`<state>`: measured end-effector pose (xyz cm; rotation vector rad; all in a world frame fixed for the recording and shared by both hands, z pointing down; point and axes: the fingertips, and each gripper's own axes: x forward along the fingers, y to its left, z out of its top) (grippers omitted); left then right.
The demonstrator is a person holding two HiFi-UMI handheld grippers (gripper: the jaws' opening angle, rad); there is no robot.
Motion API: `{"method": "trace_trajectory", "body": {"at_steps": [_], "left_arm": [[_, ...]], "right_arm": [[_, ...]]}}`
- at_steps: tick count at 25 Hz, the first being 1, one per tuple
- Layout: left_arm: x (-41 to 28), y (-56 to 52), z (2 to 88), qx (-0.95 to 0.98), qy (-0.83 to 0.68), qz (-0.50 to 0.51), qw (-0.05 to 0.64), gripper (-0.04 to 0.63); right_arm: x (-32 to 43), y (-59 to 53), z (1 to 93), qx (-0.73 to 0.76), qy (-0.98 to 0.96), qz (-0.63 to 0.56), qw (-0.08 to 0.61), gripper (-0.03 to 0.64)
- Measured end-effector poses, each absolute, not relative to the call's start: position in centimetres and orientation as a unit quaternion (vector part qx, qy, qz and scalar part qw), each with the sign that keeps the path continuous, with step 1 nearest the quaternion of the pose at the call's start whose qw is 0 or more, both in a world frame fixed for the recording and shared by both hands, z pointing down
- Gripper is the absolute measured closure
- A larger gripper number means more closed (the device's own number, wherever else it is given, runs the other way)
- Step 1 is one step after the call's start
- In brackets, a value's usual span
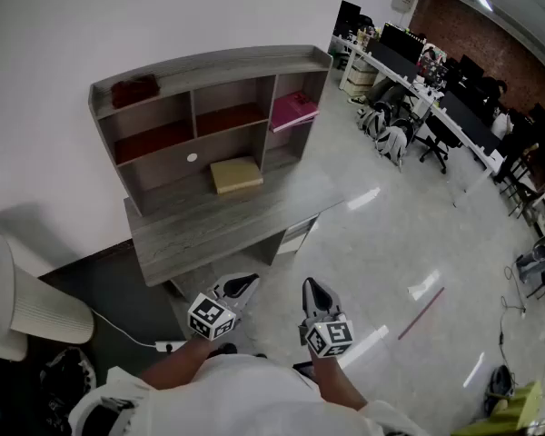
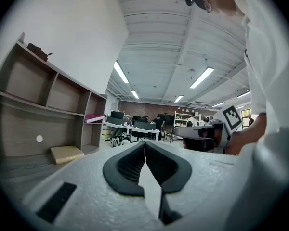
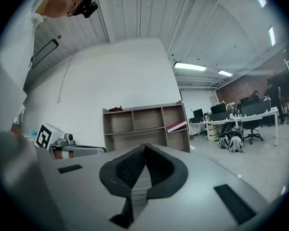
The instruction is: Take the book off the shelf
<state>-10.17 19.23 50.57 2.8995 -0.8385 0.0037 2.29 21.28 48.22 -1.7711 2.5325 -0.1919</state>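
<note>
- So far, nothing of the task looks done: the pink book (image 1: 293,109) lies tilted in the right-end compartment of the shelf (image 1: 209,64), which stands on the desk (image 1: 222,225).
- The left hand-held gripper (image 1: 240,286) and the right hand-held gripper (image 1: 312,291) both have their jaws pressed together on nothing, well apart from the desk.
- Left to do, by my reading: approach, spread one pair of jaws, pinch the book and draw it out.

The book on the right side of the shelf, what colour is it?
Bright pink. The book shows best in the head view.
</note>
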Motion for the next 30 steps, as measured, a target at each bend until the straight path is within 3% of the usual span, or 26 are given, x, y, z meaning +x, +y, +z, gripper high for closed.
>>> {"method": "trace_trajectory", "body": {"at_steps": [11,16,21,30], "left_arm": [[-9.8,19.1,51.6,0.957,-0.281,0.009,0.072,0.575],[-9.4,19.0,51.9,0.957,-0.28,0.013,0.074,0.575],[-8.4,18.8,52.2,0.956,-0.283,0.018,0.074,0.575],[-5.3,19.1,52.0,0.951,-0.301,0.023,0.069,0.575]], "right_arm": [[3.1,21.3,49.1,-0.563,0.823,-0.068,0.021,0.601],[3.6,21.6,49.5,-0.547,0.827,-0.1,0.079,0.601],[5.5,21.7,50.9,-0.576,0.809,-0.103,0.054,0.601],[8.9,22.4,51.3,-0.546,0.826,-0.116,0.076,0.601]]}}
